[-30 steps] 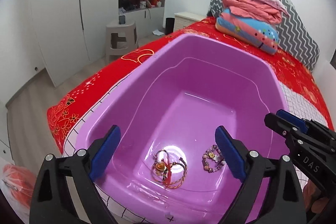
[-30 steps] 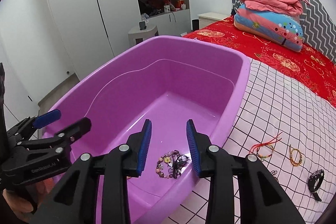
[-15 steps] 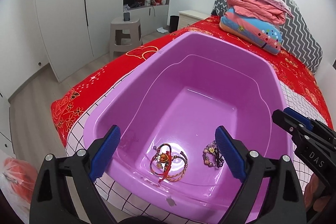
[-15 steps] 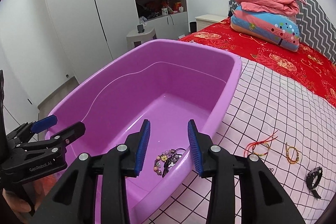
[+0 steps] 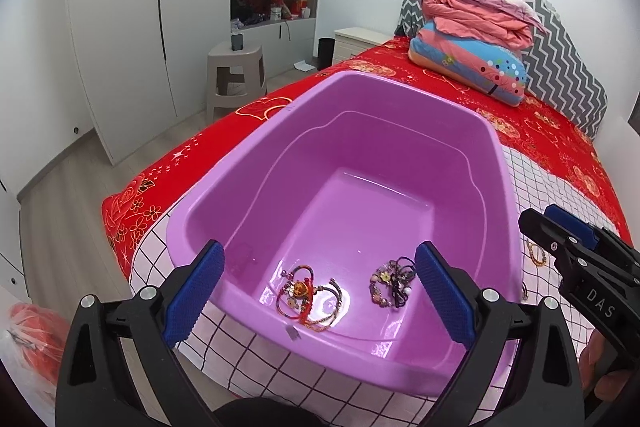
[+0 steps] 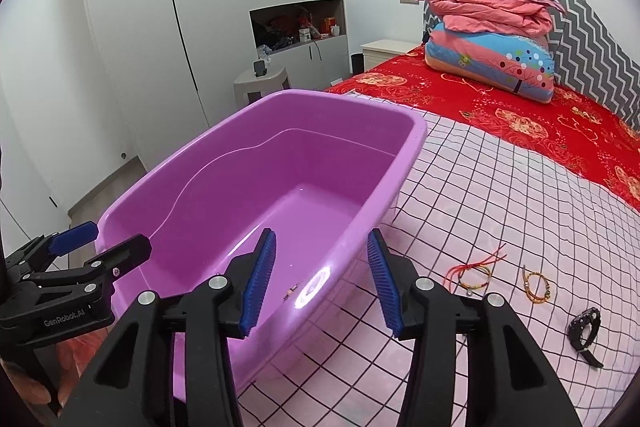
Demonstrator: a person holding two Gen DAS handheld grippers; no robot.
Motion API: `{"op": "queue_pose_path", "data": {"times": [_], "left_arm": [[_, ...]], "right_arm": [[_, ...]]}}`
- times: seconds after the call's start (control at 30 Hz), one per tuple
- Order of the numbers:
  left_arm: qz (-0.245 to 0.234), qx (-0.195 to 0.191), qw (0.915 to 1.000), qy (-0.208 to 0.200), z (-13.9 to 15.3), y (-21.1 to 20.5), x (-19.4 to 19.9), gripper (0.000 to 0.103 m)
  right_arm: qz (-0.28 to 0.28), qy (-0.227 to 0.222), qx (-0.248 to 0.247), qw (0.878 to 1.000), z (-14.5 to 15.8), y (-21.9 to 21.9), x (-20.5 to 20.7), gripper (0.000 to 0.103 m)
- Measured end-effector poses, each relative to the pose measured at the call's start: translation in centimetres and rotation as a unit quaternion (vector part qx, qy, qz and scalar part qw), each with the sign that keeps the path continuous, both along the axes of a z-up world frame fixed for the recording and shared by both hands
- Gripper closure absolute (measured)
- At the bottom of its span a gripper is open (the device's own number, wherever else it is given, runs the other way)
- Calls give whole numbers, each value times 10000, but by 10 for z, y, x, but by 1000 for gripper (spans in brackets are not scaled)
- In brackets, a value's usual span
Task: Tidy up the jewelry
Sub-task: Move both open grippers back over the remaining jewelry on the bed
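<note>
Both claws gape above purple tub (image 5: 496, 163) holding two bracelets (image 5: 310, 297).

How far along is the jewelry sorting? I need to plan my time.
Two bracelet bundles already lie in the purple tub: a red-and-gold one and a beaded one. Nothing is in hand: the left gripper and right gripper are both open. Left on the checked sheet: a red-string bracelet, a gold bracelet and a black watch.

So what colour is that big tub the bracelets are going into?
The tub is plain purple all over, with no pattern. It shows best in the left wrist view.
</note>
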State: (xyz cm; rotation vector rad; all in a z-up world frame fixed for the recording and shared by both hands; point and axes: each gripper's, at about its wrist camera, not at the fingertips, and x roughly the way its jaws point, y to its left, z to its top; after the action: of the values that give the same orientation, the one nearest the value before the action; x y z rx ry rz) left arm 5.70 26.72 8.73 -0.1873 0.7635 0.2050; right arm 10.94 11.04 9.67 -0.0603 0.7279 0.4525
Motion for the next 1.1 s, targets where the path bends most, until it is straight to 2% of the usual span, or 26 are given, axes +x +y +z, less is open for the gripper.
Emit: {"op": "queue_pose_path", "data": {"times": [0.43,0.77,1.1], "left_arm": [[-325,44,9995,-34,6,-41,-23,7],[-811,69,9967,-70,6,-99,-36,7],[-1528,155,9881,-8,-7,-172,-47,7]], "right_arm": [[-497,-32,248,9985,-2,-60,-39,45],[-1223,107,304,9920,-29,-141,-80,45],[-2002,250,164,9793,-62,-225,-116,45]]}}
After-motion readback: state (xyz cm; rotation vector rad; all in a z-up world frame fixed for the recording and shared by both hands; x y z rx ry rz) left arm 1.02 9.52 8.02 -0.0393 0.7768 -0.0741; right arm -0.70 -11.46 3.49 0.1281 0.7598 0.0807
